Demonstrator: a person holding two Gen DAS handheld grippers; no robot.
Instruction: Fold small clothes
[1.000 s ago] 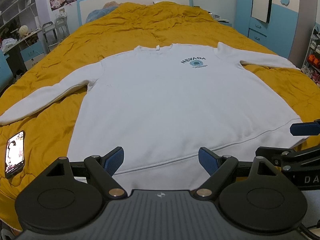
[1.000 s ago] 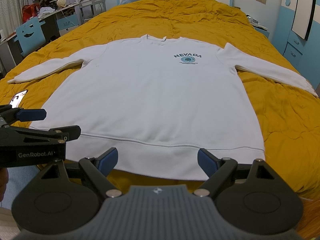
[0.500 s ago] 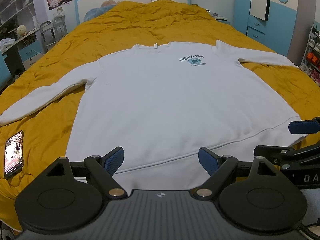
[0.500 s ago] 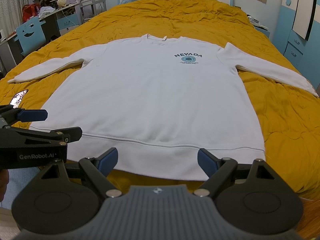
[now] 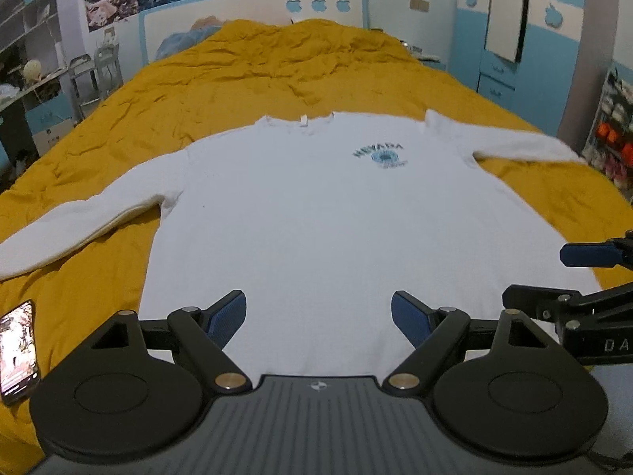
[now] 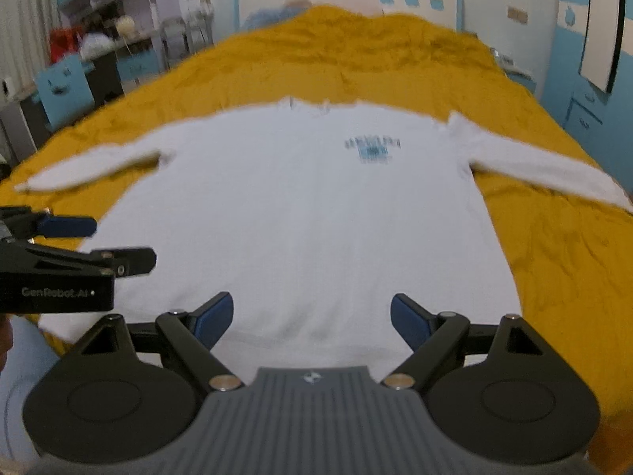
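A white long-sleeved sweatshirt [image 5: 324, 217] with a blue NEVADA print lies flat, face up, on a yellow bed cover [image 5: 277, 67], sleeves spread to both sides. It also shows in the right wrist view [image 6: 308, 213], blurred. My left gripper [image 5: 318, 318] is open and empty above the hem, left of middle. My right gripper [image 6: 310, 318] is open and empty above the hem, right of middle. Each gripper shows at the edge of the other's view, the right one [image 5: 581, 277] and the left one [image 6: 79, 245].
A phone [image 5: 18, 350] with a lit screen lies on the yellow cover at the near left. A headboard [image 5: 253, 8] is at the far end. Desks and chairs [image 6: 67, 91] stand left of the bed, blue cabinets [image 5: 502, 63] to the right.
Both grippers have moved forward over the hem, so the sweatshirt looks nearer and the hem edge has dropped behind the grippers. Both stay open. The sweatshirt has not moved.
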